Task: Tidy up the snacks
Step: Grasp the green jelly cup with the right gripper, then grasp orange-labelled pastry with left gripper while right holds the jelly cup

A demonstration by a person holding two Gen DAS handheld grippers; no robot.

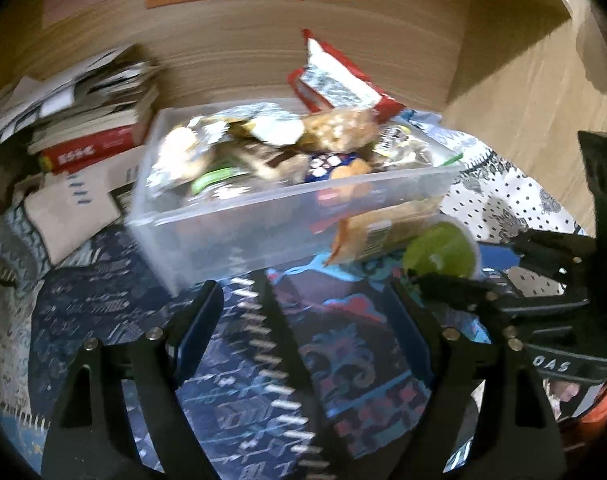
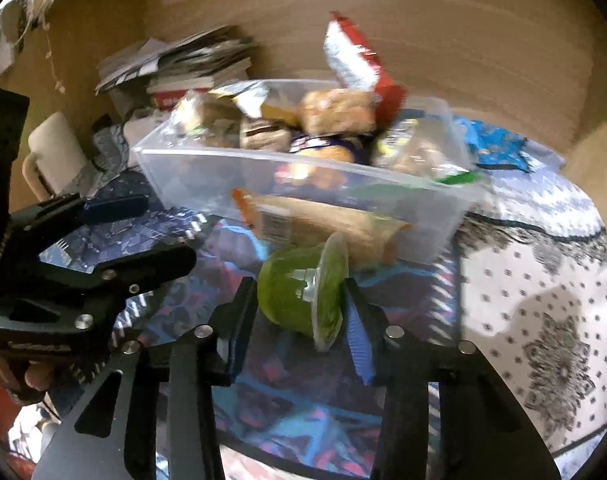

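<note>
Left wrist view: a patterned blue cloth (image 1: pixel 103 312) covers the surface below a wood-grain wall (image 1: pixel 343 56); books (image 1: pixel 91 120) are stacked at upper left. The clear bin (image 1: pixel 239 232) of snacks runs left to right at centre. The left gripper (image 1: pixel 307 300) jaws stand wide, holding nothing.

Right wrist view: the right gripper (image 2: pixel 299 300) jaws are clamped on a green cup (image 2: pixel 299 292) lying on its side at centre, foil lid facing right, near the bin's front wall.
</note>
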